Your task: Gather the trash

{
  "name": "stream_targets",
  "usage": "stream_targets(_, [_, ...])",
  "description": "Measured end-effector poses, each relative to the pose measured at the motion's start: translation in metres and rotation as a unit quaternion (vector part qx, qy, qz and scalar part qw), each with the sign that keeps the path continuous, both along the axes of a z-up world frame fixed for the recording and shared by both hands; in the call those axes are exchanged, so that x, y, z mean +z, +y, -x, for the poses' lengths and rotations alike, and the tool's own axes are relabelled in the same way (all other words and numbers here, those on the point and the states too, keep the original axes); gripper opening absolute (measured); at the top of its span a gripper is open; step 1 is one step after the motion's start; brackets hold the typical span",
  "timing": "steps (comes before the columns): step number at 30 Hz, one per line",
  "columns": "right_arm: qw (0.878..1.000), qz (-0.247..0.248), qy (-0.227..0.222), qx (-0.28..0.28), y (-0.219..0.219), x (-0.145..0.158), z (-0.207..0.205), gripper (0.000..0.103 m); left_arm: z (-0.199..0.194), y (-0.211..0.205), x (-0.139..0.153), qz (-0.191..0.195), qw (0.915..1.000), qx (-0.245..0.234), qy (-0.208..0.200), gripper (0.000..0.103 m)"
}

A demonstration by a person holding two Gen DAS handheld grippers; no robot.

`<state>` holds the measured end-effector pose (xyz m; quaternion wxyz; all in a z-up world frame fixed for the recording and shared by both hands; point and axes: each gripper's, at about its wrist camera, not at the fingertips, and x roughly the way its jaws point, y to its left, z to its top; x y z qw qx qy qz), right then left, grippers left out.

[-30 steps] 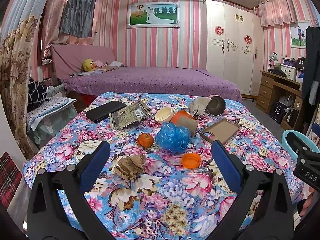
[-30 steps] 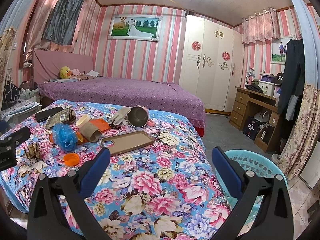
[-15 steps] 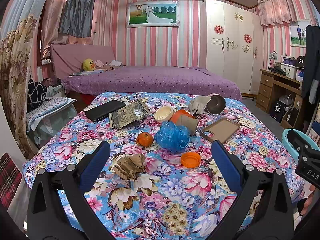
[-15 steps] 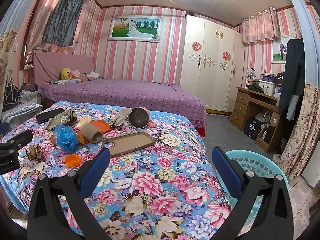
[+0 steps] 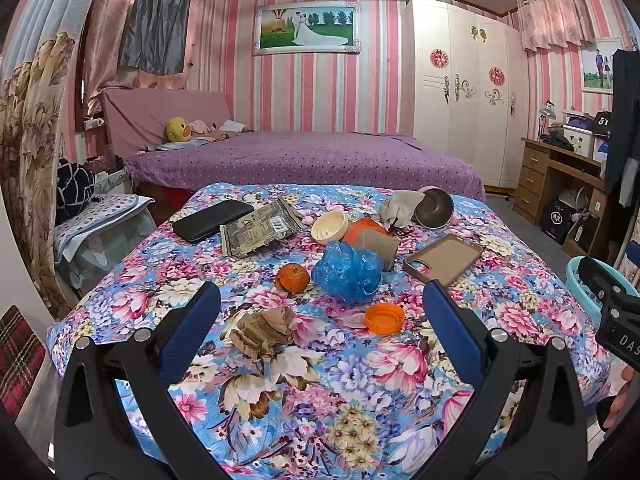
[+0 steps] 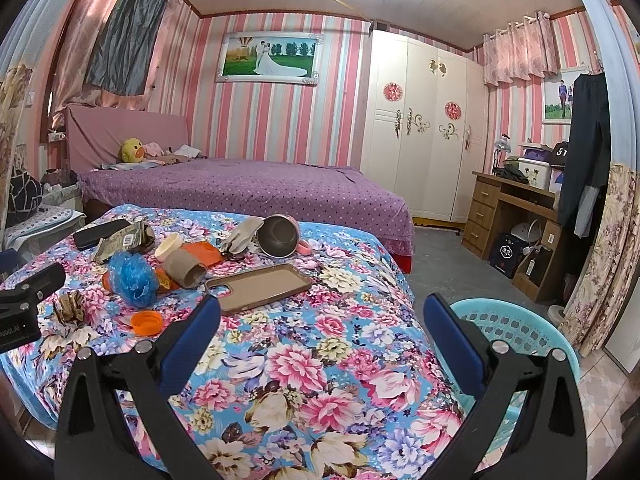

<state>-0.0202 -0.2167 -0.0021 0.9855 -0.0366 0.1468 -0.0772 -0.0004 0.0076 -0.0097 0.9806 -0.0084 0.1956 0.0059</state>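
On the floral-covered table (image 5: 320,380) lie a crumpled brown paper wad (image 5: 262,330), an orange lid (image 5: 384,318), a crumpled blue plastic bag (image 5: 347,272), an orange peel (image 5: 293,277), a cardboard tube (image 6: 186,272) and a torn wrapper (image 5: 256,230). My left gripper (image 5: 320,316) hovers open over the near edge, the paper wad and the lid between its fingers in view. My right gripper (image 6: 320,326) is open above the table's right side, holding nothing. A light blue basket (image 6: 516,332) stands on the floor at the right.
Also on the table: a brown phone case (image 5: 442,258), a black phone (image 5: 212,220), a cream cup (image 5: 329,227), a metal mug (image 5: 434,208), a grey glove (image 5: 398,206). A purple bed (image 5: 304,160) lies behind, a wooden desk (image 5: 560,180) at right.
Both grippers have stayed open and almost still; the views have shifted only slightly.
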Motion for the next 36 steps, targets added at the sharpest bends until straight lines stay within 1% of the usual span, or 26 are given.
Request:
stream_targets(7, [1.000, -0.012, -0.005, -0.011, -0.002, 0.001, -0.004, 0.099, -0.001, 0.005, 0.000, -0.006, 1.0000, -0.002, 0.007, 0.098])
stream_targets(14, [0.999, -0.033, 0.005, -0.020, -0.015, -0.002, -0.011, 0.099, -0.008, 0.015, -0.005, -0.018, 0.9995, 0.009, 0.025, 0.098])
stream_targets(17, [0.999, -0.041, 0.000, -0.028, -0.018, -0.005, -0.016, 0.099, -0.011, 0.020, -0.009, -0.028, 0.9990, 0.014, 0.031, 0.098])
stream_targets(19, [0.998, -0.051, -0.002, -0.022, -0.020, -0.007, -0.022, 0.099, -0.016, 0.024, -0.013, -0.027, 0.9986, 0.014, 0.042, 0.098])
stream_targets(21, [0.998, -0.057, 0.002, -0.020, -0.022, -0.011, -0.028, 0.099, -0.025, 0.029, -0.018, -0.018, 0.9980, 0.008, 0.060, 0.098])
stream_targets(24, [0.999, -0.039, 0.019, -0.031, -0.022, -0.017, -0.043, 0.099, -0.040, 0.038, -0.027, -0.016, 0.9963, 0.010, 0.084, 0.098])
stream_targets(26, [0.998, -0.037, 0.030, -0.046, -0.023, -0.021, -0.051, 0.099, -0.049, 0.046, -0.032, -0.007, 0.9951, 0.013, 0.098, 0.098])
stream_targets(30, [0.996, -0.061, 0.042, -0.055, -0.029, -0.025, -0.059, 0.099, -0.065, 0.059, -0.042, 0.001, 0.9929, 0.015, 0.118, 0.098])
stream_targets(33, [0.995, -0.058, 0.053, -0.060, -0.028, -0.029, -0.061, 0.099, -0.075, 0.063, -0.050, 0.003, 0.9913, 0.001, 0.132, 0.098])
stream_targets(36, [0.995, -0.048, 0.053, -0.067, -0.023, -0.031, -0.061, 0.099, -0.083, 0.059, -0.056, 0.000, 0.9892, -0.019, 0.146, 0.097])
